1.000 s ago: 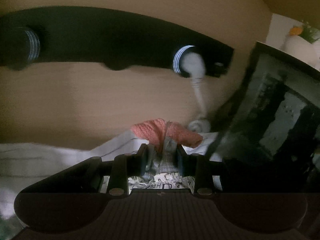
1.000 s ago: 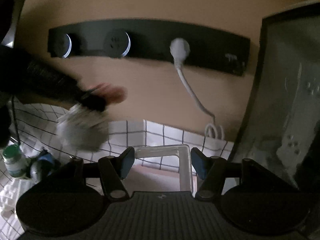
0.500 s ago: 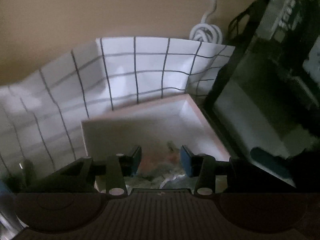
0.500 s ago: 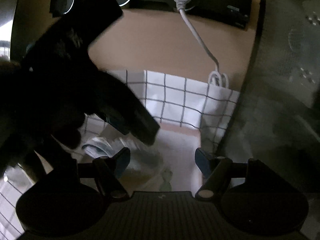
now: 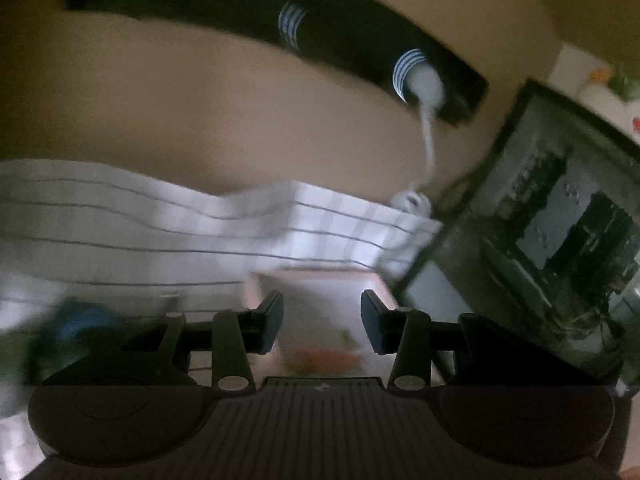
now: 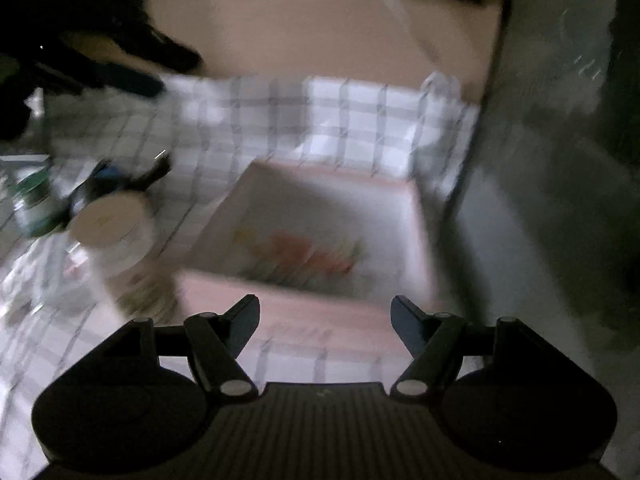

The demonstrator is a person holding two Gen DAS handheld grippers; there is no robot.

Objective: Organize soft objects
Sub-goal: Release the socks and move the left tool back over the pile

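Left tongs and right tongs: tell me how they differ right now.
The right tongs gape wider than the left tongs. The left tongs sit low over the pink box, with blurred red cloth just below; the right tongs look down on that box from higher. Both are open and hold nothing.

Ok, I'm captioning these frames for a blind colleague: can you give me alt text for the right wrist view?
Blurred view past the open, empty right gripper down into a pink box holding a reddish soft item, on a checked cloth. A round white lidded container sits left of the box.
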